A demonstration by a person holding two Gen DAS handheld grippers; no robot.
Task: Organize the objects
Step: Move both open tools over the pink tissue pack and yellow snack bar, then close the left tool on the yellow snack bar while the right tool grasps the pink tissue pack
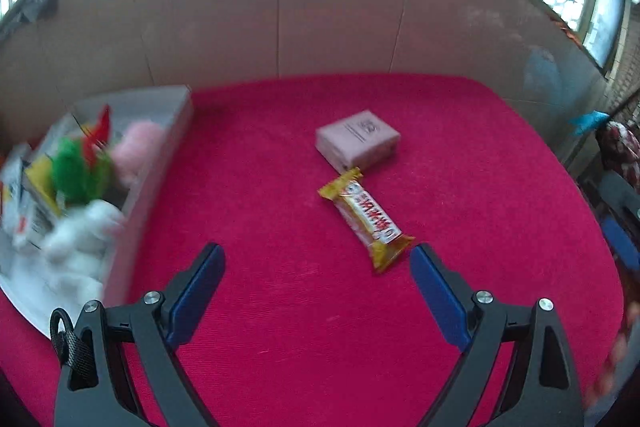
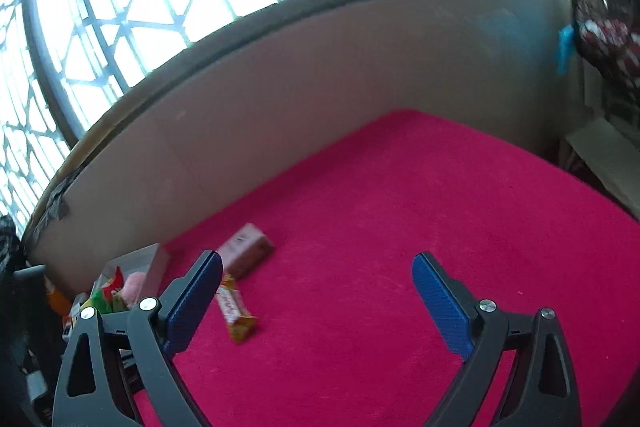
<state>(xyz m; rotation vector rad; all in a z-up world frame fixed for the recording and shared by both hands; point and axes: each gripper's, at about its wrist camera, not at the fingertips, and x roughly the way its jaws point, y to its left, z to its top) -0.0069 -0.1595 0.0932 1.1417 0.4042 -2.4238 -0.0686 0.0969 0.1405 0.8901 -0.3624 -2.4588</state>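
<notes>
Two loose items: snack bar [image 1: 366, 219] and pink box [image 1: 357, 142], touching, mid red cloth [image 1: 280, 327]; bin [image 1: 160, 163] far left.
Bar axis: diagonal, near end just beside left gripper's [image 1: 316, 261] right pad.
Nearer: left; right gripper [image 2: 316, 269] aims past it.
Jaws: both wide, empty.

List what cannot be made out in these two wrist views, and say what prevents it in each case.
- Contents of the clear bin, left wrist view: motion blur smears the toys; the picture's left edge cuts them.
- Print on the pink box: too small in the left view, blurred in the right.
- Snack bar, right wrist view: upper end hidden behind a finger.
</notes>
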